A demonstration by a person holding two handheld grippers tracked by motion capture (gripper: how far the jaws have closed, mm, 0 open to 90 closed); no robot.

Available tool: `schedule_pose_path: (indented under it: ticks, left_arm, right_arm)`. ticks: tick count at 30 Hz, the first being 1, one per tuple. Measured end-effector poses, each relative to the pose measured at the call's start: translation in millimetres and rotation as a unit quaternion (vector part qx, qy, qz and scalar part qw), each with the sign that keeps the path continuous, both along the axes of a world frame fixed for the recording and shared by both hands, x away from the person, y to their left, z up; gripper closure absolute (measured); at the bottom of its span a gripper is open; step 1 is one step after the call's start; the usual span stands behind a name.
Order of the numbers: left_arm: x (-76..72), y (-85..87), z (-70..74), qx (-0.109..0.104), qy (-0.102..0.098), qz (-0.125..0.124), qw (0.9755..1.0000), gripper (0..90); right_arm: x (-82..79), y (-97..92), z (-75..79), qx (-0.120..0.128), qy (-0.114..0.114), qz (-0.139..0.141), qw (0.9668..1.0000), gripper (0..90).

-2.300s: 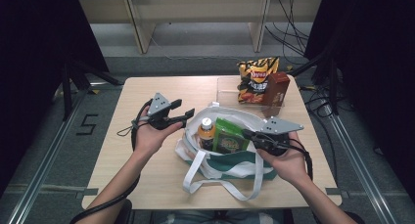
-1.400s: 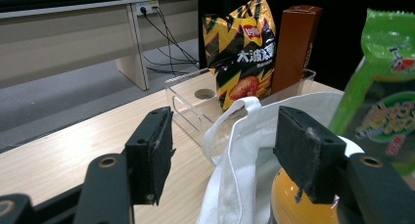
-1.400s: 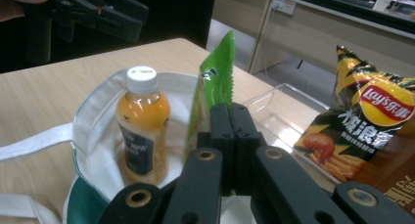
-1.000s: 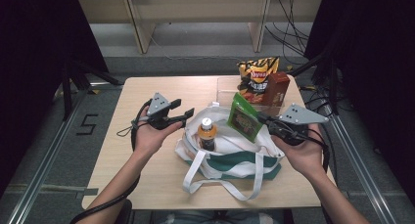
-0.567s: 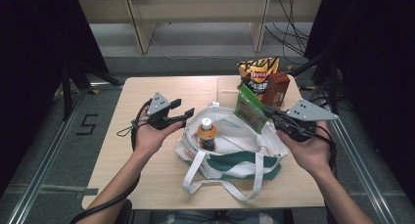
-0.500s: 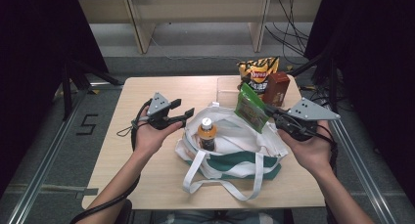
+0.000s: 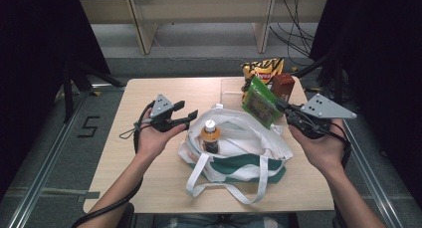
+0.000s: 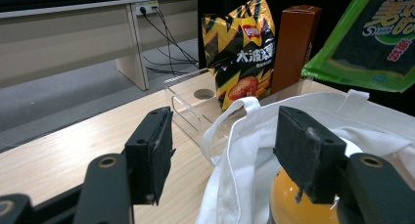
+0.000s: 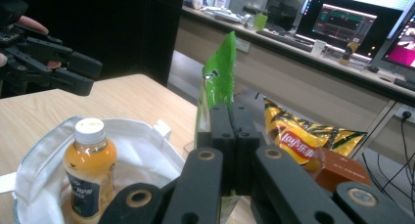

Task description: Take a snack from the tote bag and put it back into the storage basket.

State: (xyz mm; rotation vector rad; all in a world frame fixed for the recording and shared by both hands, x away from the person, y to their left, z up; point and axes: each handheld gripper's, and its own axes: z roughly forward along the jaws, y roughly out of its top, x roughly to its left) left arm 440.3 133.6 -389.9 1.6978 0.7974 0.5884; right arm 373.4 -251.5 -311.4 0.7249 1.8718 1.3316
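A white and green tote bag [image 7: 249,147] lies open on the table with an orange juice bottle [image 7: 210,135] standing in it. My right gripper [image 7: 279,104] is shut on a green snack packet [image 7: 260,102], which hangs above the bag's far right rim. In the right gripper view the packet [image 9: 218,82] stands upright between the closed jaws [image 9: 230,131]. My left gripper [image 7: 191,119] is open at the bag's left rim. In the left gripper view [image 8: 222,150] the white rim [image 8: 235,136] lies past the pads, untouched.
A yellow chips bag [image 7: 261,68] and a brown box [image 7: 283,86] stand at the table's far right, beside a clear plastic box [image 7: 231,91]. The bag's handles [image 7: 224,180] trail toward the near edge. Bare tabletop [image 7: 149,93] lies at the far left.
My right gripper has lifted the green packet out of the bag and carried it up and to the far right. The left gripper has stayed put.
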Motion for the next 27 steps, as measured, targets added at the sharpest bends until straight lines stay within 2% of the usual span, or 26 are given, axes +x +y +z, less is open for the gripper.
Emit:
schedule_pose_path:
  ticks: [4,6,7,8,9,11,12,16,17,18,19,23,24,25,27]
  left_arm:
    - [-0.3,0.1,0.5,0.000,-0.001,0.001,1.0000,38.8]
    - [-0.2,0.0,0.5,-0.001,-0.001,0.001,1.0000,38.7]
    - [-0.2,0.1,0.5,0.000,-0.001,0.001,1.0000,38.8]
    - [-0.1,0.3,0.7,0.000,-0.002,0.001,1.0000,38.7]
    - [-0.2,0.4,0.8,-0.001,-0.002,0.001,1.0000,38.7]
    - [-0.1,0.8,0.8,-0.001,-0.003,0.002,1.0000,38.7]
    - [-0.1,1.0,0.8,-0.001,-0.003,0.002,1.0000,38.7]
    - [-0.3,1.2,1.0,-0.001,-0.003,0.003,1.0000,38.7]
    - [-0.4,1.1,1.1,-0.002,-0.004,0.003,1.0000,38.7]
    - [-0.4,1.1,1.3,-0.002,-0.004,0.003,1.0000,38.8]
    - [-0.5,1.2,1.3,-0.003,-0.004,0.003,1.0000,38.8]
    - [-0.5,1.6,1.2,-0.004,-0.004,0.004,1.0000,38.7]
    - [-0.5,1.7,1.3,-0.004,-0.003,0.004,1.0000,38.7]
    - [-0.4,1.8,1.3,-0.004,-0.003,0.004,1.0000,38.8]
    - [-0.4,2.0,1.3,-0.005,-0.004,0.005,1.0000,38.7]
  right_arm:
    - [1.5,-2.6,2.3,0.002,-0.004,-0.007,1.0000,90.0]
    - [4.6,-5.2,3.4,-0.010,-0.019,-0.005,0.9998,90.0]
    - [2.7,-4.0,2.5,0.005,-0.002,-0.013,0.9999,90.0]
    - [2.5,-3.8,2.5,0.009,0.004,-0.016,0.9998,90.0]
    - [5.5,-5.6,3.4,-0.002,-0.012,-0.010,0.9999,90.0]
    - [6.5,-6.1,3.8,-0.003,-0.014,-0.015,0.9998,90.0]
    - [6.0,-5.1,3.4,0.004,-0.007,-0.016,0.9998,90.0]
    - [9.3,-5.9,4.3,0.006,-0.002,-0.016,0.9999,90.0]
    - [10.9,-6.7,4.7,0.003,-0.007,-0.017,0.9998,90.0]
    - [10.9,-6.4,4.7,0.006,-0.002,-0.020,0.9998,90.0]
    - [12.8,-7.2,5.3,0.003,-0.009,-0.020,0.9998,90.0]
    - [17.0,-7.7,6.0,0.009,-0.004,-0.024,0.9996,90.0]
    - [18.7,-8.8,6.4,0.004,-0.013,-0.029,0.9995,90.0]
    - [19.9,-8.5,6.5,0.007,-0.006,-0.028,0.9996,90.0]
    - [23.3,-8.9,7.0,0.006,-0.009,-0.028,0.9996,90.0]
